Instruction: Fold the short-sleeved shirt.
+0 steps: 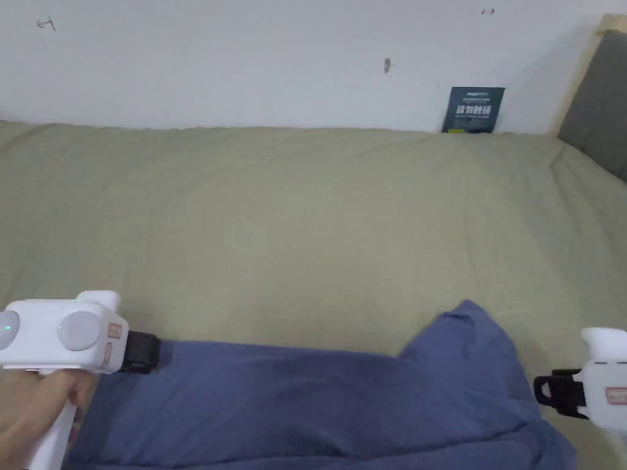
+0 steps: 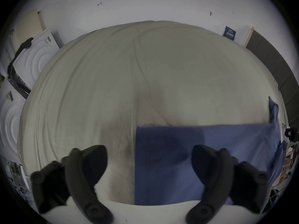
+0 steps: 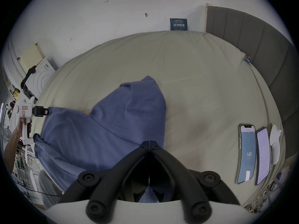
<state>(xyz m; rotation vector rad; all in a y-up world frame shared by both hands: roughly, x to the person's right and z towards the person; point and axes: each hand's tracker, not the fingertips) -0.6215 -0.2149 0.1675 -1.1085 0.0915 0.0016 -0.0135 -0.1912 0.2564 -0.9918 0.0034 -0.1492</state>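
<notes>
A blue short-sleeved shirt point(image 1: 306, 404) lies along the near edge of the bed, one sleeve humped up at its right end. My left gripper point(image 1: 139, 353) is at the shirt's far left corner. In the left gripper view its jaws point(image 2: 148, 150) stand wide open astride the shirt's point(image 2: 210, 146) left edge, one over the sheet and one over the cloth. My right gripper point(image 1: 548, 391) is at the shirt's right edge. Its jaws point(image 3: 149, 144) are closed tip to tip, with blue cloth point(image 3: 105, 130) showing between them.
The olive bed sheet point(image 1: 306, 214) stretches wide beyond the shirt to the white wall. A grey headboard point(image 1: 597, 98) bounds the right side. Two phones point(image 3: 246, 154) and a white device point(image 3: 275, 146) lie near the bed's right edge. White boxes point(image 2: 37, 57) stand past the left end.
</notes>
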